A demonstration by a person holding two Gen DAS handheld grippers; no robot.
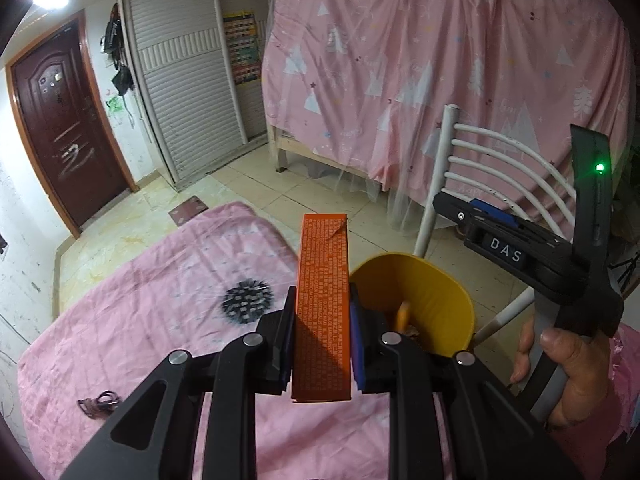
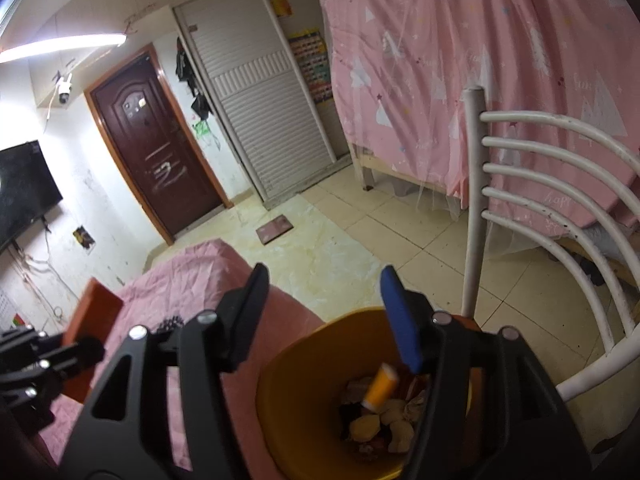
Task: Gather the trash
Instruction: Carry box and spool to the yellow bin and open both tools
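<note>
My left gripper [image 1: 322, 294] is shut on a long orange box [image 1: 323, 272], which stands up between the pads over the pink cloth. Just right of it is a yellow bin [image 1: 424, 280]. In the right wrist view my right gripper [image 2: 325, 280] is open and empty, held over the yellow bin's [image 2: 280, 364] near rim. An orange tube [image 2: 380, 390] lies tilted on crumpled scraps inside the bin. The orange box [image 2: 94, 312] shows at the left of that view. A hand [image 1: 572, 376] holds the right gripper's handle.
A pink cloth [image 1: 160, 300] covers the table, with a black spiky ball [image 1: 248, 300] and a small brown item [image 1: 98, 402] on it. A white slatted chair [image 2: 520, 184] stands right behind the bin. Beyond are tiled floor [image 2: 400, 216], a pink-curtained bed and a brown door.
</note>
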